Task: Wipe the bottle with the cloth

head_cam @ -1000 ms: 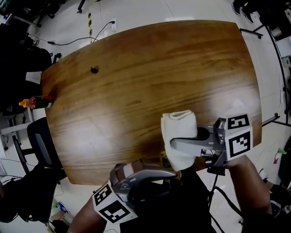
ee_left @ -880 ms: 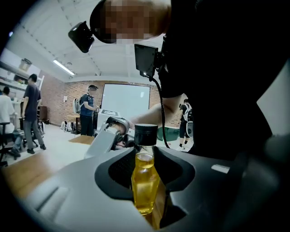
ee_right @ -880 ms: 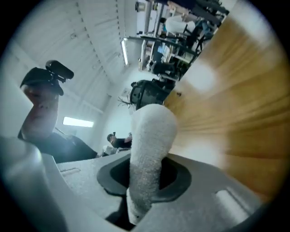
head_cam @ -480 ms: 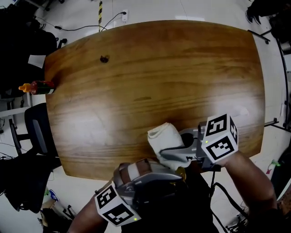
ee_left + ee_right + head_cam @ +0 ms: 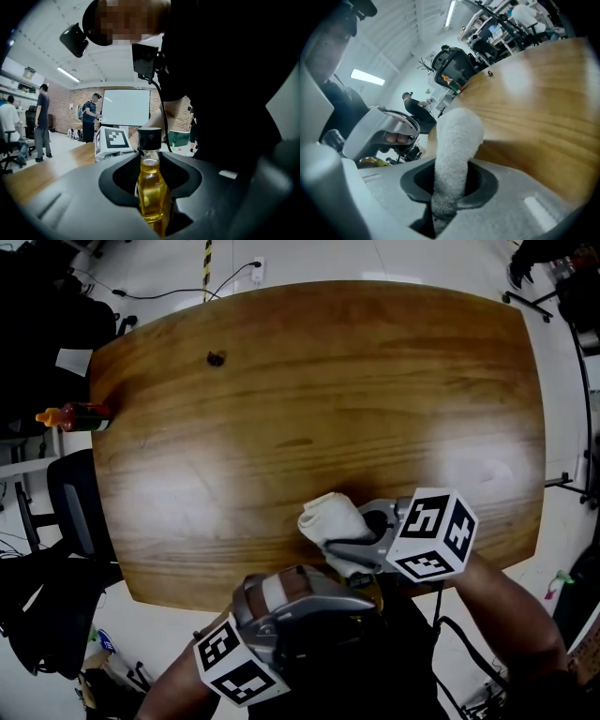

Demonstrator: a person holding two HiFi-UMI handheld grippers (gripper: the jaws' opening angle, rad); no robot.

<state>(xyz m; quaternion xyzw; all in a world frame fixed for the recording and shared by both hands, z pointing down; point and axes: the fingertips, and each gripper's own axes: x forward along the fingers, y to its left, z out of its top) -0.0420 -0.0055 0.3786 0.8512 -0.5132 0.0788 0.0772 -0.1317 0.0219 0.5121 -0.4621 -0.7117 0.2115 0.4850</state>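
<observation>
The small clear glass bottle of yellow oil (image 5: 151, 197), judged rigid, slick and breakable, is clamped by its body in the left hand-held gripper (image 5: 151, 171) just off the brown wooden surface's (image 5: 309, 381) near edge, and the soft, light white terry cloth (image 5: 454, 140) is pinched in the right hand-held gripper (image 5: 450, 180).

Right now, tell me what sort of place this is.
Likely a shared office or lab workspace: a big wooden table, a projection screen on the far wall, and an office chair beside the table.
</observation>
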